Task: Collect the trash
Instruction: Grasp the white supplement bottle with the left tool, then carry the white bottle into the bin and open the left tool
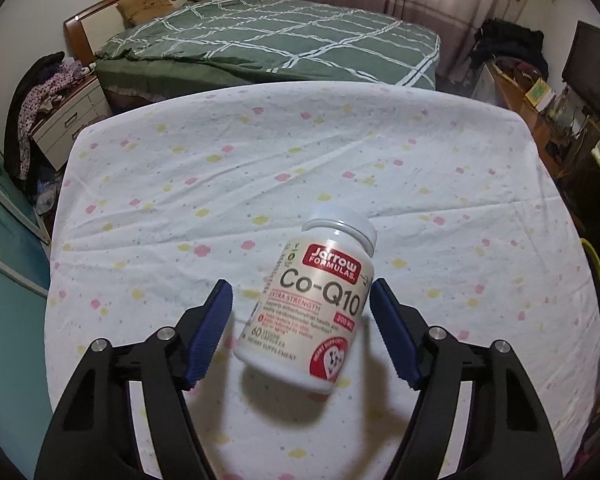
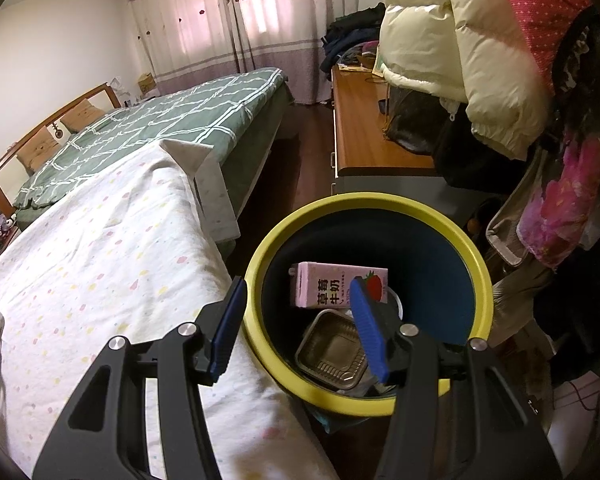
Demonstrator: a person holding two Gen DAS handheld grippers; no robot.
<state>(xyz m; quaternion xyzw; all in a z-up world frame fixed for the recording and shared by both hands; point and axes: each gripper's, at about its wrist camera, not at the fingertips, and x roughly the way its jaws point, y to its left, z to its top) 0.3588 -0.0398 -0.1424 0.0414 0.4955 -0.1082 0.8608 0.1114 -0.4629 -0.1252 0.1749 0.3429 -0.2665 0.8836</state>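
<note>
A white Co-Q10 supplement bottle [image 1: 312, 304] with a white cap lies on the flowered sheet of the table [image 1: 260, 160]. My left gripper [image 1: 302, 292] is open, its blue pads either side of the bottle, the right pad near its side. My right gripper [image 2: 298, 292] is open and empty over a yellow-rimmed bin [image 2: 260, 264]. The bin holds a pink strawberry milk carton [image 2: 324, 288] and a foil tray [image 2: 332, 352].
A bed with a green checked cover [image 1: 268, 40] stands beyond the table. A nightstand with clothes [image 1: 60, 112] is at left. A wooden desk [image 2: 364, 128], a cream jacket [image 2: 460, 48] and hanging clothes stand at right, beside the bin.
</note>
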